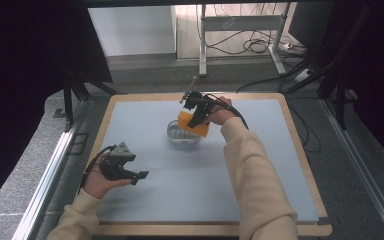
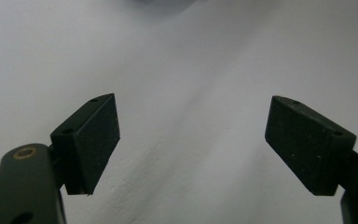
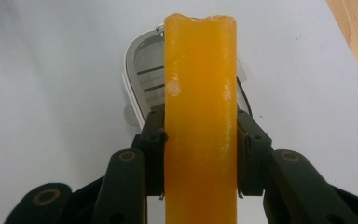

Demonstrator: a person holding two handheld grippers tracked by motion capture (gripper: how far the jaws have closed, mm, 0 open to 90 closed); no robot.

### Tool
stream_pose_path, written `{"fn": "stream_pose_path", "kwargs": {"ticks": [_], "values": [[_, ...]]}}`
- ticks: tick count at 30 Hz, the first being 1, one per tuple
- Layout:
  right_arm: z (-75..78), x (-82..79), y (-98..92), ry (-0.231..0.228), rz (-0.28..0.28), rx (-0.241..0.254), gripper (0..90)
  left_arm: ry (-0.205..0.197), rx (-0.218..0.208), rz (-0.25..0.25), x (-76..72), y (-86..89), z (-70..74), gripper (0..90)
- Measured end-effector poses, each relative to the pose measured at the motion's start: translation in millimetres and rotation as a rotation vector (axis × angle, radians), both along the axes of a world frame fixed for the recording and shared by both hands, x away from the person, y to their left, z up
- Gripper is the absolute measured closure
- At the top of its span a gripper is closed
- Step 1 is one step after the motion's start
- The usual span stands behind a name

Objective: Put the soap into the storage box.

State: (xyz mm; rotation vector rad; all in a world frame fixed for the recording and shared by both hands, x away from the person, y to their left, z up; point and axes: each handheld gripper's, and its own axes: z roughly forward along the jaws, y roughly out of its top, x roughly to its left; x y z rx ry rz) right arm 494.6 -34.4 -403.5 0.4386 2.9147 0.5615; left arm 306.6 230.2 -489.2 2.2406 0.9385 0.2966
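Observation:
My right gripper (image 1: 196, 119) is shut on an orange soap bar (image 1: 194, 124), holding it just above a small metal soap dish (image 1: 181, 133) near the table's middle. In the right gripper view the orange soap bar (image 3: 200, 116) stands on edge between the pads (image 3: 154, 149), with the slotted metal soap dish (image 3: 142, 77) behind it. My left gripper (image 1: 137, 177) rests low at the front left, held in a hand. In the left gripper view its jaws stand wide apart over bare grey mat, and the left gripper (image 2: 193, 140) is open with nothing between the pads.
A grey mat (image 1: 260, 165) covers the wooden table (image 1: 300, 145). Table legs and loose cables (image 1: 252, 45) lie on the floor beyond the far edge. A metal rail (image 1: 50, 170) runs along the left side.

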Motion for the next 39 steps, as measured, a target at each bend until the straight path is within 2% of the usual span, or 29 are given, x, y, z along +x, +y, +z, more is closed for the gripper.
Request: {"fn": "stream_pose_path", "kwargs": {"ticks": [11,15,28,31,39], "values": [[-4.0,4.1,12.0,0.006,0.019,-0.004,61.7,0.000,-0.001,-0.002,0.3,0.1,-0.3,17.7],[-2.9,6.8,17.6,0.000,0.047,-0.008,61.7,0.000,-0.003,-0.003,0.2,0.3,-0.1,17.7],[-7.2,15.4,31.4,0.011,0.087,-0.020,61.6,-0.005,-0.007,-0.006,1.1,0.9,-0.5,17.7],[-11.0,17.5,35.6,0.013,0.108,-0.025,61.6,-0.004,-0.007,-0.006,1.0,1.4,-0.3,17.7],[-18.6,20.8,37.4,0.025,0.116,-0.049,61.6,-0.005,-0.005,-0.009,1.2,1.5,0.0,17.7]]}}
